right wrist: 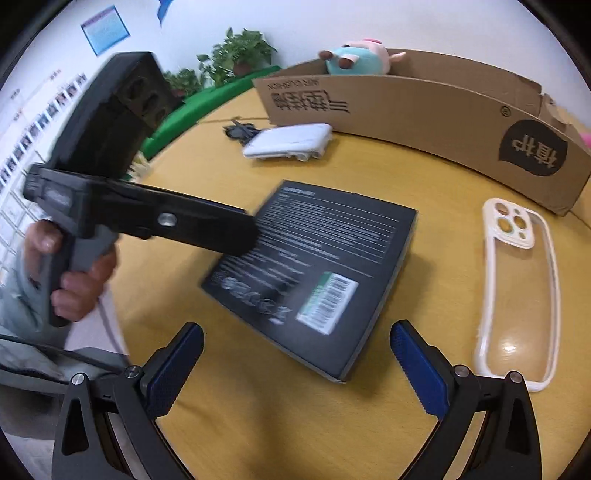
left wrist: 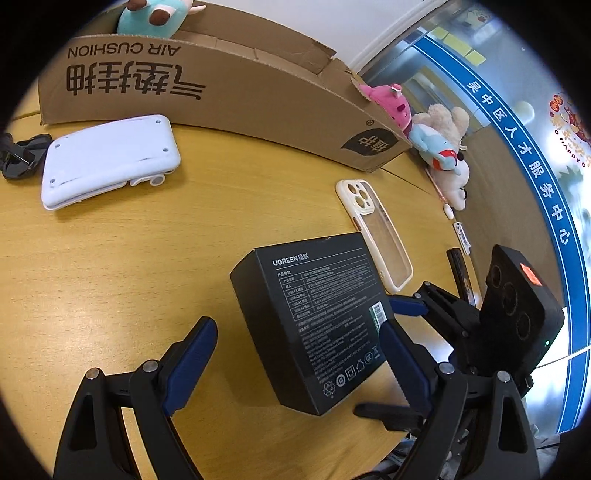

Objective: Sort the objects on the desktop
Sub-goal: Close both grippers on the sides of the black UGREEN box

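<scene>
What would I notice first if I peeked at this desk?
Probably the black UGREEN box lying flat mid-table, with both open claws, left claw and right claw, around it. Behind stands a big cardboard box with a teal plush toy peeking out.

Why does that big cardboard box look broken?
The cardboard box has a torn, ragged top edge near its right corner, and its print reads upside down. A teal plush pokes out the top. The black box lies crooked on the table.
</scene>
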A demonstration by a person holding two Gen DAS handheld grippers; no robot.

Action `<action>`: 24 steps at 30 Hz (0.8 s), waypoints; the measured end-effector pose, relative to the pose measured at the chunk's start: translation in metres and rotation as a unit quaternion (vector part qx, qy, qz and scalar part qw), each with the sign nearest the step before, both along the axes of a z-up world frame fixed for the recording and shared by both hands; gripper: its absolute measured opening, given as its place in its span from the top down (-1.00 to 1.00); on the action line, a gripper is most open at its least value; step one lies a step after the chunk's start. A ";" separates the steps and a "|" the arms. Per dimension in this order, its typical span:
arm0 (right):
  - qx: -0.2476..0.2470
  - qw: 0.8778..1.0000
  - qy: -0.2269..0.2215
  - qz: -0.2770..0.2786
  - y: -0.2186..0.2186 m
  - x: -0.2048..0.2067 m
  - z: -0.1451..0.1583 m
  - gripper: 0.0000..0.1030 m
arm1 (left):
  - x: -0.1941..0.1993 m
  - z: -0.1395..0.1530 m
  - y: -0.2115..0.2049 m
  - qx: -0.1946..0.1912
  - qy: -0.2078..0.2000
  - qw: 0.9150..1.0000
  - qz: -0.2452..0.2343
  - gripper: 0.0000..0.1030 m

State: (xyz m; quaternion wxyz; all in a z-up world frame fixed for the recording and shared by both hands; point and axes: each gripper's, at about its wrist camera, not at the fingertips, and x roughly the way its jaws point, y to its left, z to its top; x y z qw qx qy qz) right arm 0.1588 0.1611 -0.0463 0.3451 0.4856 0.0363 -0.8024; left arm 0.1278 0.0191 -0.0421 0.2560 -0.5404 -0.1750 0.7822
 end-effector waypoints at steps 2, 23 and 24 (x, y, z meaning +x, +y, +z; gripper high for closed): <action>-0.006 1.000 -0.003 -0.016 -0.002 -0.004 -0.001 -0.99 | -0.002 -0.003 0.002 0.004 -0.002 1.000 -0.004 -0.72; -0.006 1.000 0.015 0.015 -0.005 -0.004 0.003 -0.99 | -0.012 -0.014 -0.002 0.026 -0.012 0.999 -0.019 -0.31; 0.012 0.999 0.017 0.029 -0.007 0.001 0.001 -0.99 | -0.012 -0.014 -0.002 0.027 -0.013 0.999 -0.020 -0.30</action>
